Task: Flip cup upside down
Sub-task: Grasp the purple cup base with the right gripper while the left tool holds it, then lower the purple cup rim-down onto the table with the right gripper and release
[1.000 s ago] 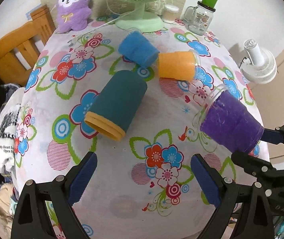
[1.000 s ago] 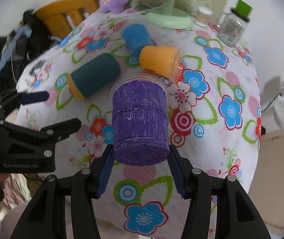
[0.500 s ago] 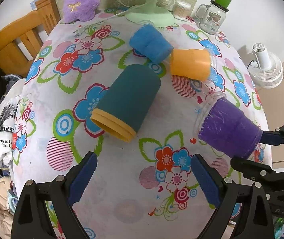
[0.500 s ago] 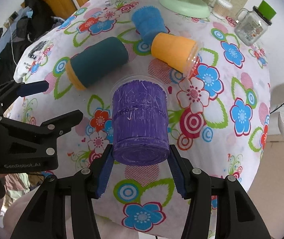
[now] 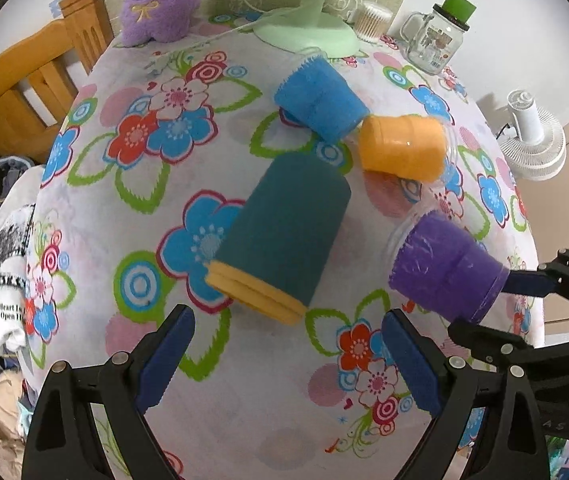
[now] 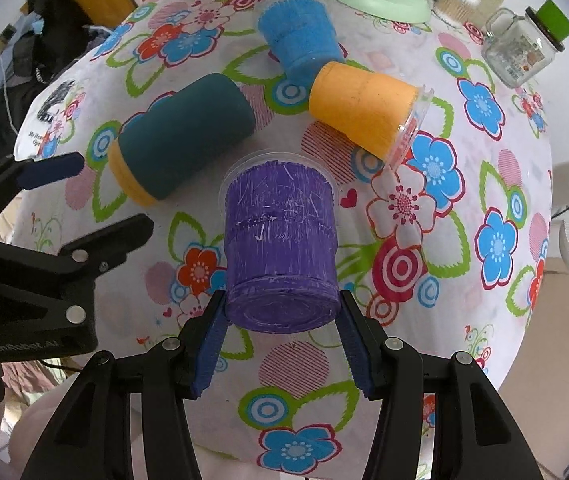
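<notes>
Purple cup (image 6: 280,240) now nearer tablecloth (image 6: 436,288), still in right gripper (image 6: 282,344)

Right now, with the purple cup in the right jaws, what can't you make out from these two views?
- Purple cup mouth: faces away in the right wrist view; whether its rim touches the tablecloth is unclear in both views.
- Right gripper: cut off by the frame edge in the left wrist view.
- Teal cup interior: hidden in both views.
- Jar label: too small to read.
</notes>
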`<state>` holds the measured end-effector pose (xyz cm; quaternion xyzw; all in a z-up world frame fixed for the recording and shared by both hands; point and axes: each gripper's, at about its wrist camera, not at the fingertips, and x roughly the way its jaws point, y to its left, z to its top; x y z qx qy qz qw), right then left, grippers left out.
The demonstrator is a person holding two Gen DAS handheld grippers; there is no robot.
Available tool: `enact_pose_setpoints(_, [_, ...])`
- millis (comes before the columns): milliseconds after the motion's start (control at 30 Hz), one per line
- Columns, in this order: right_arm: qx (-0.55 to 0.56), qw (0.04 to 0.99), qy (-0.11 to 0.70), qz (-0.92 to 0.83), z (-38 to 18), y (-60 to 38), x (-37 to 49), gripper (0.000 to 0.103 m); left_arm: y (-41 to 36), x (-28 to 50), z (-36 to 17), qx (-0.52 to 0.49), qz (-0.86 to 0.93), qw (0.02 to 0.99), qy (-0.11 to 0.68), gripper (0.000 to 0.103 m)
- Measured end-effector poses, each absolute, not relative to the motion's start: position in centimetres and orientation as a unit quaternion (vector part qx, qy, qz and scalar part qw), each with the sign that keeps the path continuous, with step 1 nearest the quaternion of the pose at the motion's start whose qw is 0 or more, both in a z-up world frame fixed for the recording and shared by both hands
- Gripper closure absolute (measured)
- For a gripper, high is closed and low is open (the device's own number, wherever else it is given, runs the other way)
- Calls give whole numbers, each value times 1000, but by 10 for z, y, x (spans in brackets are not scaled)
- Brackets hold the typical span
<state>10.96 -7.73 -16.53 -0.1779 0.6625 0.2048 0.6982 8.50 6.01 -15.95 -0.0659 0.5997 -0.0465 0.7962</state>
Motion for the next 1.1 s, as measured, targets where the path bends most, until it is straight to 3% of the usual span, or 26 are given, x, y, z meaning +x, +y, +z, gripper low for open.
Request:
enact_pose_setpoints(300, [-143, 711, 665, 179, -161, -68, 125, 44, 73, 98, -159, -55, -60, 794, 602, 7])
enact_pose_setpoints(533, [-118, 743, 638, 167, -148, -69, 124, 31, 81, 100, -148, -46, -58, 800, 596, 7])
enact_pose_setpoints(633, [-86, 763, 617, 174, -133, -76, 120, 31, 79, 98, -136, -41, -53, 807, 586, 7])
enact_pose_setpoints(867, [-49, 804, 570, 162, -99, -95, 105, 19, 67, 88, -94, -23, -43, 831, 555, 4])
enact_pose_setpoints(1100, [-14, 835, 531, 145, -69, -120, 87, 15, 58, 70, -58, -12, -28, 851, 525, 0])
